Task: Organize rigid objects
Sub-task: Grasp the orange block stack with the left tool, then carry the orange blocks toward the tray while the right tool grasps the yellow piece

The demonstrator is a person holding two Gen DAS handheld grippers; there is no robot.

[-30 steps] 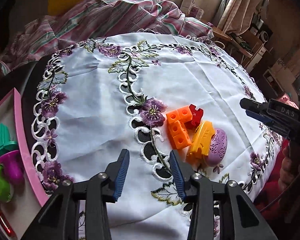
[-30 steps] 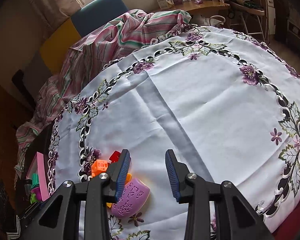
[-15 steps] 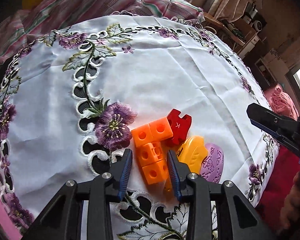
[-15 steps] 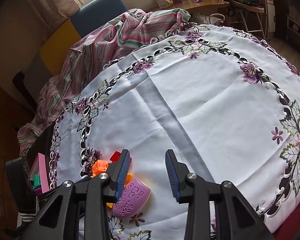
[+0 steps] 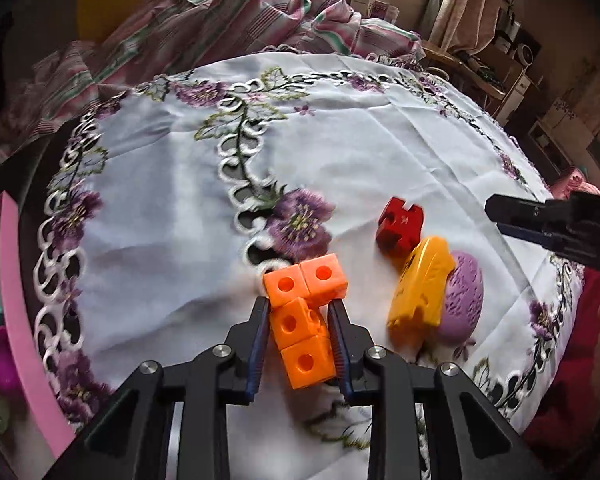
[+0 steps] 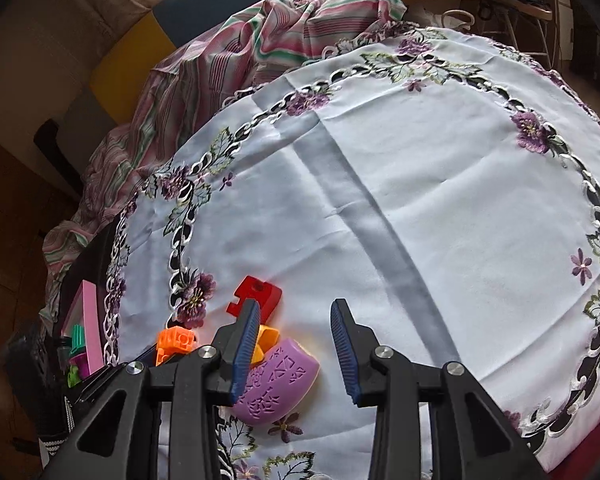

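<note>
I am holding the left tongs (image 5: 299,322) closed around the orange block piece (image 5: 302,320), their blue pads pressing its two lower cubes, above the embroidered tablecloth (image 5: 172,208) on the tabletop. The red block (image 5: 400,225) is lying just beyond, a blurred raised letter on its face that I cannot read. The yellow piece (image 5: 420,284) is leaning against the purple stamp (image 6: 278,385), whose raised characters I cannot make out. My right tongs (image 6: 296,346) are hanging open over that stamp, gripping nothing. A pink tray (image 5: 14,292) is sitting at the left edge.
</note>
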